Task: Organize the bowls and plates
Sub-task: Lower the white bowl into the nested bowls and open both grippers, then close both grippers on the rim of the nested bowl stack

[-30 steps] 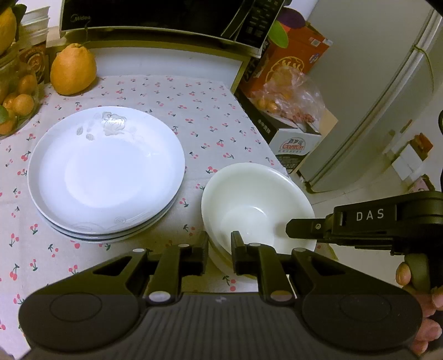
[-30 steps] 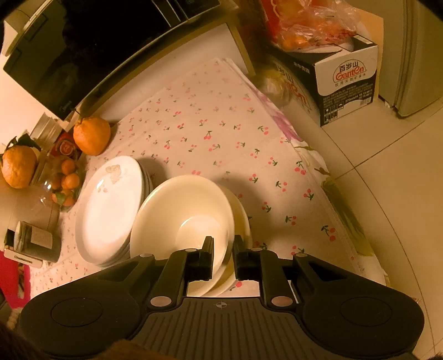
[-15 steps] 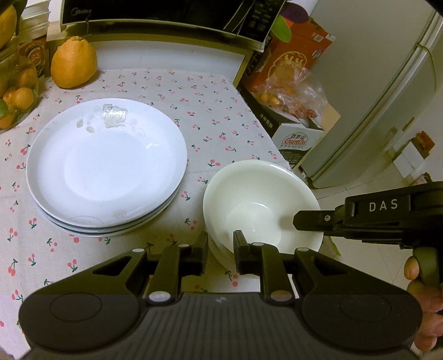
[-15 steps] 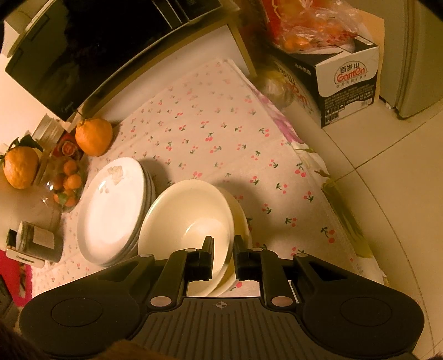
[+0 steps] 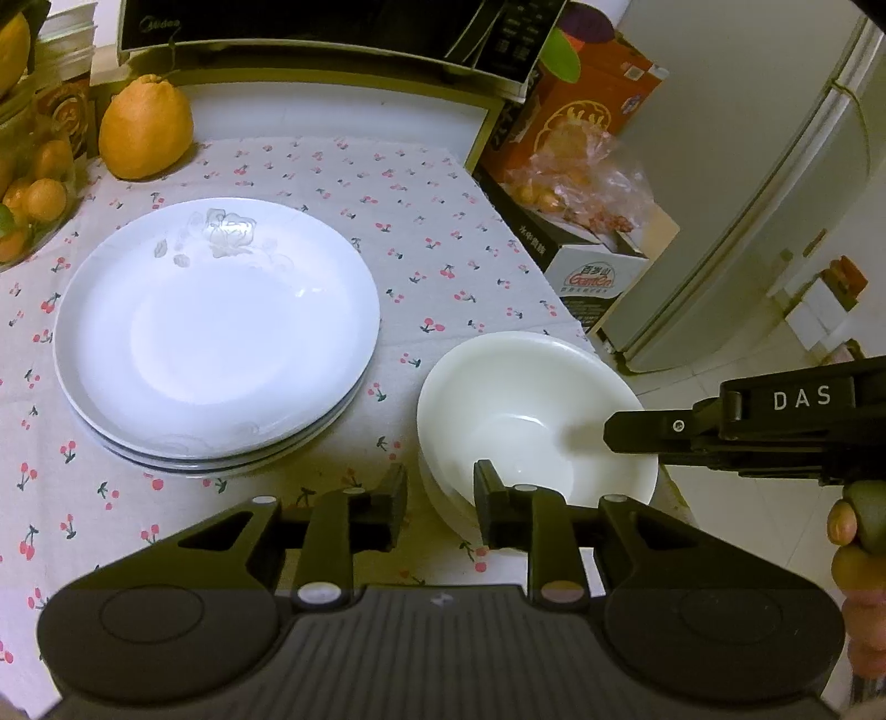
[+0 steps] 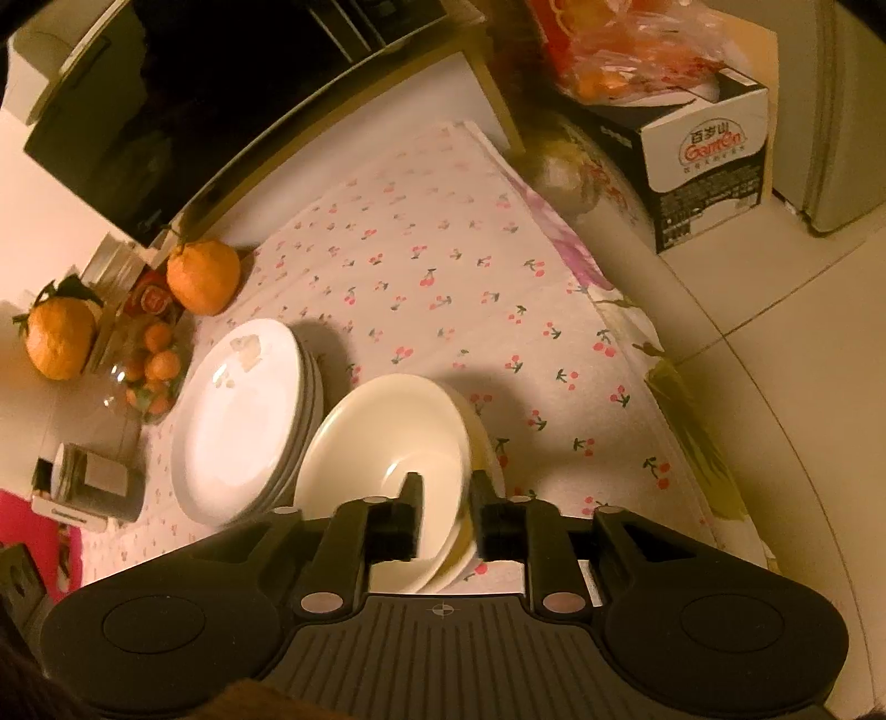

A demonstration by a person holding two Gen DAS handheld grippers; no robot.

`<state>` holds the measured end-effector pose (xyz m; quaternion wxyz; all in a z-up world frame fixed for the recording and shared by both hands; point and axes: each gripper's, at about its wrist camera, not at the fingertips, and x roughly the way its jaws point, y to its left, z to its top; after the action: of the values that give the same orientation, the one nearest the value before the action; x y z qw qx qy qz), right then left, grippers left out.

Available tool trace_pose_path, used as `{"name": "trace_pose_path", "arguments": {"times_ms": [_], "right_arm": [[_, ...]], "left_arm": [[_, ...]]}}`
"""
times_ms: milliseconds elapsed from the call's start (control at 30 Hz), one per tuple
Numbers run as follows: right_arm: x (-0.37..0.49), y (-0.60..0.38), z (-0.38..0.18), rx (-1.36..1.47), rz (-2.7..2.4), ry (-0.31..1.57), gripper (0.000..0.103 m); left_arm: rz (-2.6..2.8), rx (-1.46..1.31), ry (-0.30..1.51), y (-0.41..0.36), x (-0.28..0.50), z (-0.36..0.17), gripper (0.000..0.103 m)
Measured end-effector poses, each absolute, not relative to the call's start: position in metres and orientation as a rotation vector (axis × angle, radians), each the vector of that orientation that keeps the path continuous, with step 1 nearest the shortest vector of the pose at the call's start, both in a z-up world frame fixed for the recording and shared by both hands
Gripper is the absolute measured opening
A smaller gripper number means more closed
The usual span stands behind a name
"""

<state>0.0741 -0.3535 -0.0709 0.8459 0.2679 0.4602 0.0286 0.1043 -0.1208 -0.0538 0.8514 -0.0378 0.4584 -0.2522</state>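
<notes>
The right gripper [image 6: 446, 518] has opened wider than a moment ago, and its two fingers now sit on each side of the rim of the top bowl [image 6: 387, 443] without squeezing it. The left gripper [image 5: 437, 501] has opened a little too, and it hangs just over the near edge of the bowls [image 5: 531, 437], holding nothing. The bowls sit stacked on the cherry tablecloth [image 5: 432, 243], just right of the stack of plates [image 5: 216, 332], near the table's edge. The plates have not moved. The right gripper's side says "DAS" [image 5: 801, 397]. The microwave [image 5: 310, 27] says "Midea". The box [image 6: 714, 149] on the floor says "Ganten".
</notes>
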Motion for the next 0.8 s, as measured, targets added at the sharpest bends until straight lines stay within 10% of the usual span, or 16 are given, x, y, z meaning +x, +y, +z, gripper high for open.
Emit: {"name": "trace_pose_path", "arguments": {"times_ms": [167,800], "right_arm": [[0.073,-0.356,-0.071,0.554,0.075,0.959,0.030],[0.066,-0.361,-0.073,0.481,0.096,0.834,0.083]], "left_arm": [[-0.553,-0.073,0.949,-0.120,0.103,-0.054,0.029],[-0.737,0.086,0.810,-0.124,0.079,-0.056,0.099]]}}
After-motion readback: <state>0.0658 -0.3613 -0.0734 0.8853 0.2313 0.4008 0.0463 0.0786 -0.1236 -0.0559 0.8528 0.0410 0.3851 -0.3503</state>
